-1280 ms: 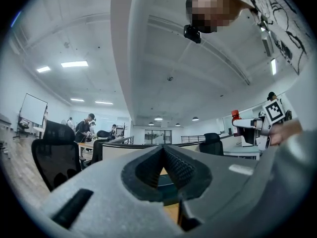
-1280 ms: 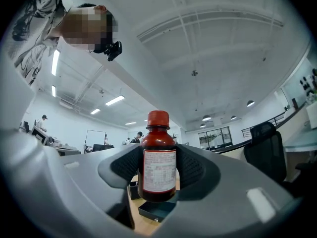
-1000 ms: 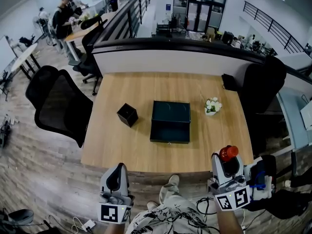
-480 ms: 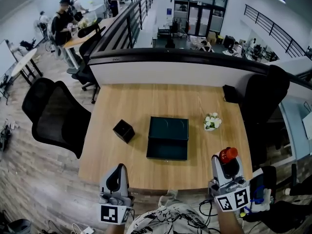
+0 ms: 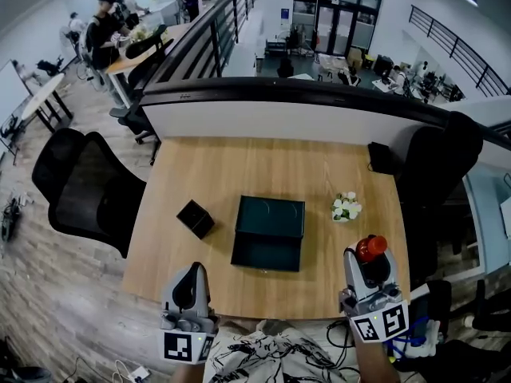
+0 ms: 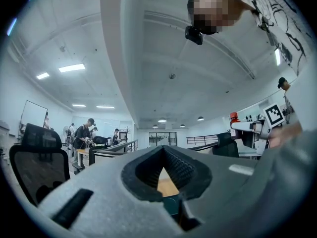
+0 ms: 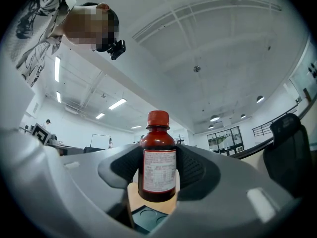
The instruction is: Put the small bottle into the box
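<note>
Small bottle (image 7: pixel 157 157) stands upright, clamped at its labelled body by the right gripper (image 5: pixel 369 266) fingers, above the near right of the surface (image 5: pixel 207 166), right of the open box (image 5: pixel 269 231). It is probably light, rigid and smooth, so a mid-body hold suits. Left gripper (image 5: pixel 189 278) fingers together, empty.

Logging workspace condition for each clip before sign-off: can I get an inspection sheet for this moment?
Surface: wooden table, no spills seen.
Job's things: small bottle, red cap, upright in the right gripper; dark box open mid-table.
Clutter: black cube, white flowers, black object at the far right corner.
Grippers: right gripper shut on the small bottle; left gripper shut, empty; both at the table's near edge.
Cables: loose cables on the floor by the person.
Surroundings: black chairs either side; people at a distant desk.
</note>
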### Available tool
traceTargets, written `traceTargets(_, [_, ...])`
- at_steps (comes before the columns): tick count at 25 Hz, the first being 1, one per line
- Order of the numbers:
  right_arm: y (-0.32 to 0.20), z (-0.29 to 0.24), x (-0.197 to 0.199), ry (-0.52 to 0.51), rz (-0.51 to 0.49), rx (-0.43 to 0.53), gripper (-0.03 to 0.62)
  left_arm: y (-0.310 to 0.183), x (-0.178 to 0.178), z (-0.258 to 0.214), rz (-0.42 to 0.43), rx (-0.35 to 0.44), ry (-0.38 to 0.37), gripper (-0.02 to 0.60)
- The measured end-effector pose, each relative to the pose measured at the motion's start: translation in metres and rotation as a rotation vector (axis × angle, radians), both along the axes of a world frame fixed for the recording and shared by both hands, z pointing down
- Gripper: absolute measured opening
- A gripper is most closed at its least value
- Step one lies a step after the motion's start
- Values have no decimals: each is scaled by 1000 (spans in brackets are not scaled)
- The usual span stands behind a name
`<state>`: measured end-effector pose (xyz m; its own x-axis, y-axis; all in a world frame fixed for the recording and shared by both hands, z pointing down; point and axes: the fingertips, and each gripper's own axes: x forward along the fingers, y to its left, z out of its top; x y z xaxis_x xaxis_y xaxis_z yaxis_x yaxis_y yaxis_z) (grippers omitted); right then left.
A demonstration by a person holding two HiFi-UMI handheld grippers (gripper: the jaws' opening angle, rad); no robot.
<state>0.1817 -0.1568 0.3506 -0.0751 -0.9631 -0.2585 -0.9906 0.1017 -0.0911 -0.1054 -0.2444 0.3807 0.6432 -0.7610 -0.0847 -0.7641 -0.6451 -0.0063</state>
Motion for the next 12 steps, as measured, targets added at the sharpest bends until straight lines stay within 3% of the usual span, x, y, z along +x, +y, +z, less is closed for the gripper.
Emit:
traceTargets(4, [-10,3,3,2,7,-11,229,-8,9,8,27,-30,-27,2])
traceTargets(12, [-37,7,-7,13,56,-43,229,-46,8,1,96,-17,-26,2])
